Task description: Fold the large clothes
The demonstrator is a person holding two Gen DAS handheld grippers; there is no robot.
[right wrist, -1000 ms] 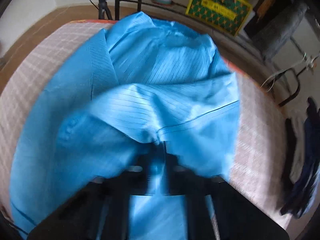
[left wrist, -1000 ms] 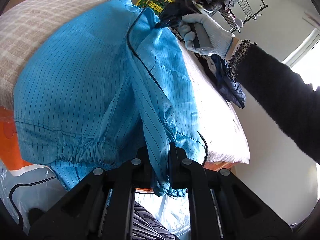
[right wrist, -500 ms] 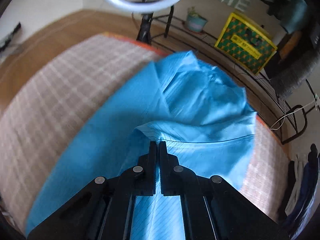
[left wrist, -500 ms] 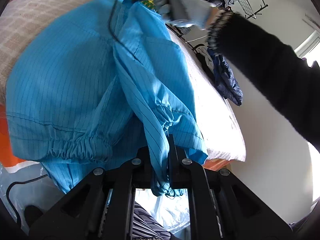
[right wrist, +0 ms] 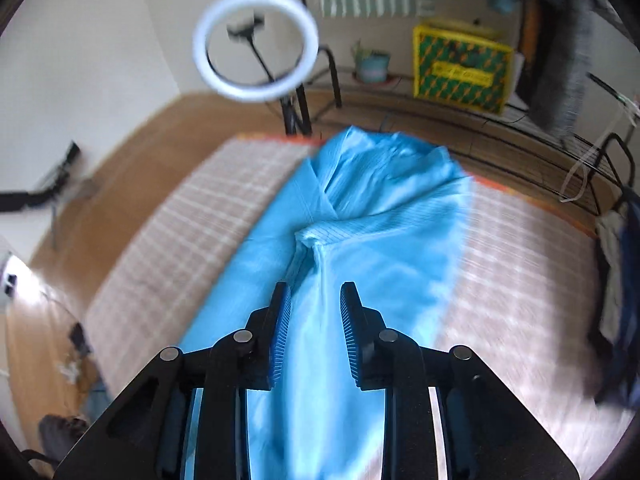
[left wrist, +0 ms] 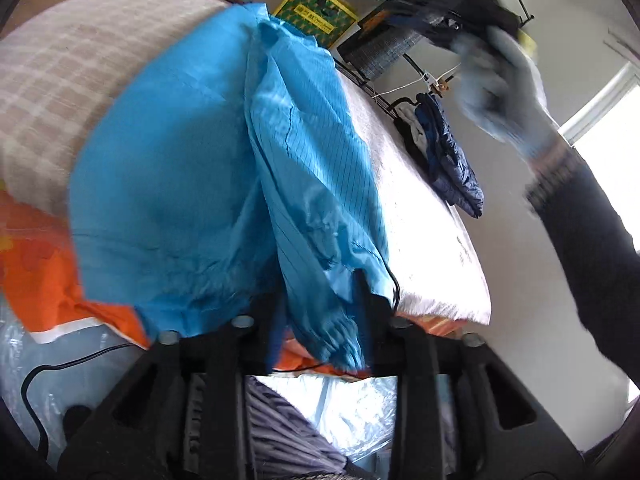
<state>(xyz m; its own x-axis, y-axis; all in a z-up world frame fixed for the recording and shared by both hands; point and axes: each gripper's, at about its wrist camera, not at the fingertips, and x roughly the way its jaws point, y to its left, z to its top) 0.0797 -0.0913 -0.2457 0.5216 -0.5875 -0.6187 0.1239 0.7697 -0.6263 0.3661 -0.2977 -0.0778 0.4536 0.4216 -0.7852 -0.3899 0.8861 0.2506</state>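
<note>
Checked bedding [left wrist: 68, 68] carries the blue garment [left wrist: 168, 184], its long axis running from your near edge toward twelve o'clock. Your left gripper [left wrist: 320, 316] is nearer: its jaws are opening, the gathered cuff [left wrist: 332, 344] hanging loose between them. Your right gripper [right wrist: 312, 320] is opening too, nothing between its fingers, with the garment below toward twelve o'clock.
</note>
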